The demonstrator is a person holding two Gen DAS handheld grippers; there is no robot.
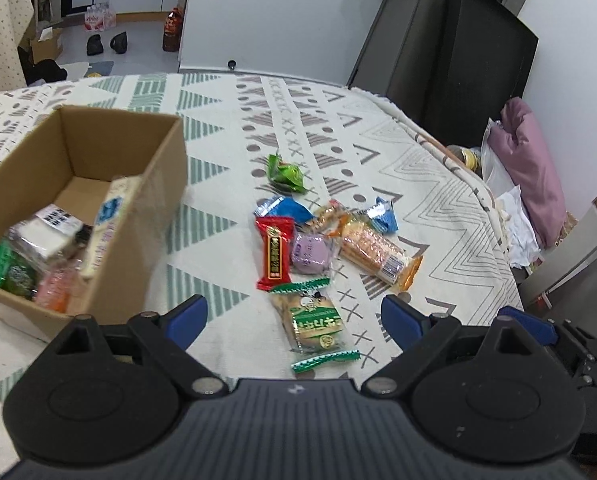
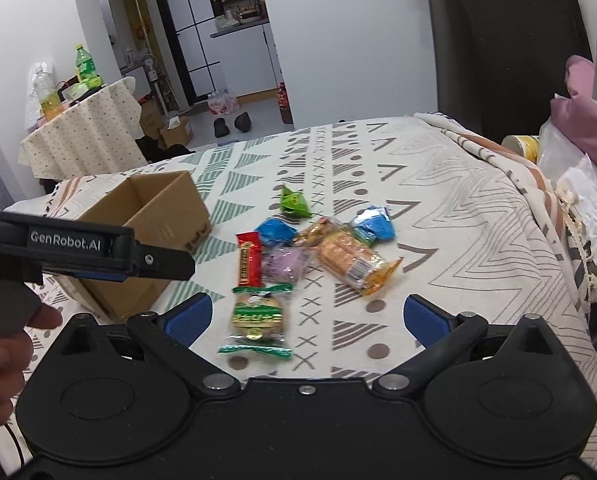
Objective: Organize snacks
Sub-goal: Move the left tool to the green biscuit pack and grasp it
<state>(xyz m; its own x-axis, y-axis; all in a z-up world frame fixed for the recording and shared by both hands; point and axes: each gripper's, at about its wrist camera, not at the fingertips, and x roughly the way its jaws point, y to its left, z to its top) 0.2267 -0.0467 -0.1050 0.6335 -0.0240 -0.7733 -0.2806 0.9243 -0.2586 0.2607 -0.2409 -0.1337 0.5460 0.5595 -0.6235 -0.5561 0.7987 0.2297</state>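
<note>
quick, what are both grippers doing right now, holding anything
Left gripper: open, holding nothing, above the green-wrapped snack.
Right gripper: open, holding nothing.

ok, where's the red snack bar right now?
The red snack bar lies on the patterned cloth, at the pile's left edge, touching the purple snack, just beyond the green-ended packet, right of the cardboard box.

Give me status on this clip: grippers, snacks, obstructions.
Left gripper open, empty. Right gripper open, empty. Some snacks in the box, seven loose on the cloth, green cracker pack nearest. Nothing blocking.
</note>
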